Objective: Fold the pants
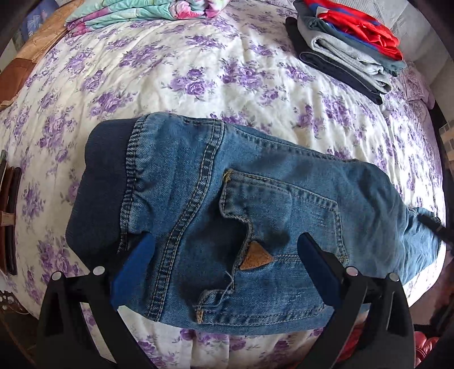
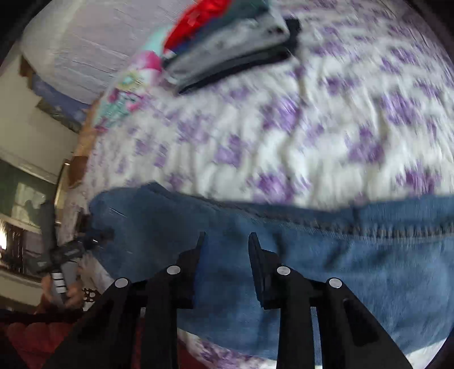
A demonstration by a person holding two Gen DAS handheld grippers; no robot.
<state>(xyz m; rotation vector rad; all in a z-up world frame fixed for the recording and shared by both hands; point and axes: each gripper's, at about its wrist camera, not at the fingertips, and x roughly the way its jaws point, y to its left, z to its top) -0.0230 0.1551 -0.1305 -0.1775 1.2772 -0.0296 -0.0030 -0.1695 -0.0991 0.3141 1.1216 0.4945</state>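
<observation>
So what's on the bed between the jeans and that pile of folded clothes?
Nothing: between the jeans and the folded pile only bare flowered bedspread shows, clearest in the left wrist view.

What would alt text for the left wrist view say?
Blue jeans lie across a bedspread with purple flowers, back pocket up, between the wide-open left gripper fingers. A stack of folded clothes sits at the far right, and a folded floral blanket at the far edge.
</observation>
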